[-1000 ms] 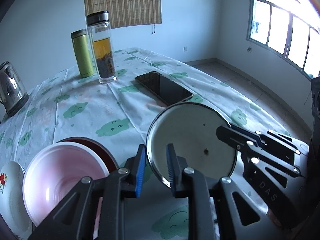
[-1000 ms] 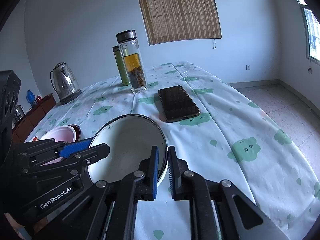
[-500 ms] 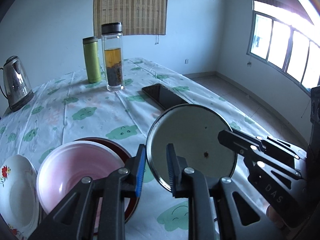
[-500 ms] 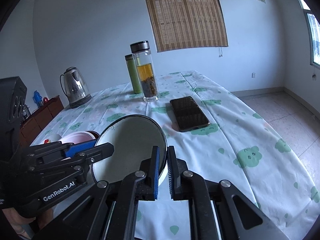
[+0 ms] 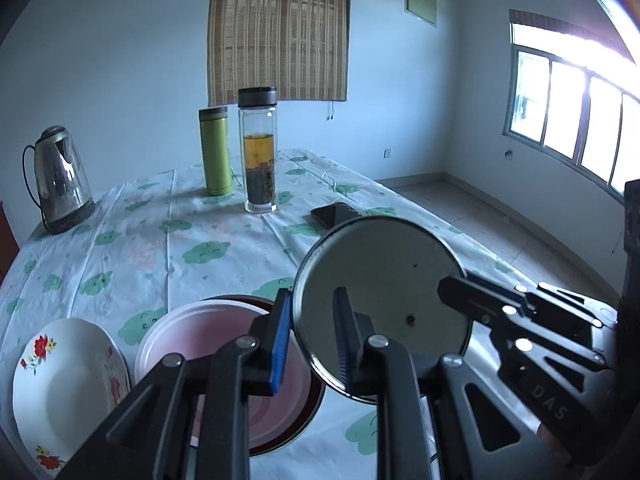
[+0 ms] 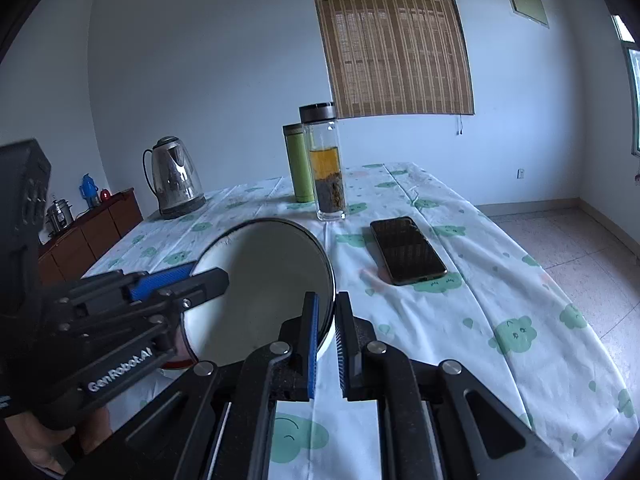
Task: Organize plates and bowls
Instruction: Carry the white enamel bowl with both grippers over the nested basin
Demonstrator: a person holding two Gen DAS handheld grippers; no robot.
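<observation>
Both claws grip one white enamel bowl, lifted off tabletop

Left claw (image 5: pixel 310 338) clamps bowl (image 5: pixel 384 300) rim on its left side, right claw (image 6: pixel 325 334) clamps the opposite rim; pink bowl (image 5: pixel 208 336) and floral plate (image 5: pixel 60 384) sit below-left of left claw.

The enamel bowl (image 5: pixel 384 296) hangs above the table (image 5: pixel 132 236), its left rim between the fingers of the left gripper (image 5: pixel 310 338) and its right rim between those of the right gripper (image 6: pixel 326 338). Below it to the left, a bowl (image 5: pixel 192 344) sits in a wider dish (image 5: pixel 310 408), with a flowered plate (image 5: pixel 60 384) further left. Behind stand a phone (image 6: pixel 406 250), a glass bottle (image 5: pixel 260 152), a flask (image 5: pixel 216 152) and, far left, a kettle (image 5: pixel 58 178).
</observation>
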